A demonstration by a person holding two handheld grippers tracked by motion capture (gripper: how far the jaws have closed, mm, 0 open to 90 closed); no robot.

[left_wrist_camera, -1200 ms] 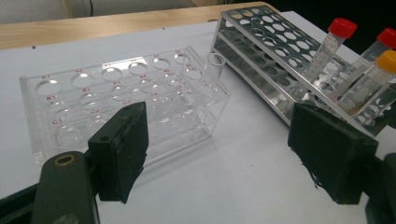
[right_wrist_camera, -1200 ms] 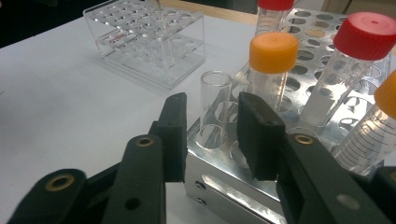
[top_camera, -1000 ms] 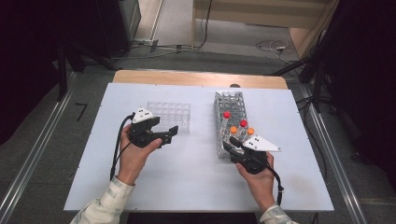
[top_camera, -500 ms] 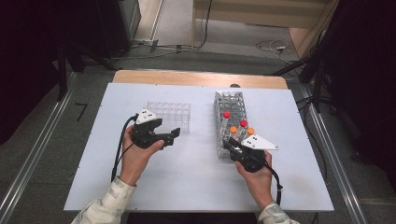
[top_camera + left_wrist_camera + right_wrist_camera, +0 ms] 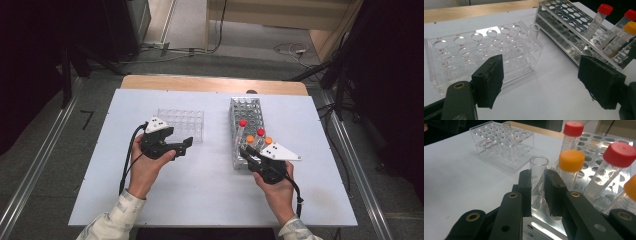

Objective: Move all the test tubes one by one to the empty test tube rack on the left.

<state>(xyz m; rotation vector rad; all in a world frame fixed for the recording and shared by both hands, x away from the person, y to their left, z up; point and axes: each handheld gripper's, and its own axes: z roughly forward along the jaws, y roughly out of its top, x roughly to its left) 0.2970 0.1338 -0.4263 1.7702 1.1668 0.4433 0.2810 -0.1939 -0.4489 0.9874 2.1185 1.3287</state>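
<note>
My right gripper (image 5: 538, 192) had just been closing, and its pads were pinching an open glass tube (image 5: 538, 177) that stood upright at the near end of the metal rack (image 5: 246, 131), on the right half of the table (image 5: 210, 200), just beside the tubes with orange cap (image 5: 571, 160) and red cap (image 5: 619, 154). My left gripper (image 5: 544, 82) was spread with nothing between its pads, just beside the clear plastic rack (image 5: 481, 50) near the table's middle, where one more glass tube (image 5: 534, 35) stood in a corner hole.
</note>
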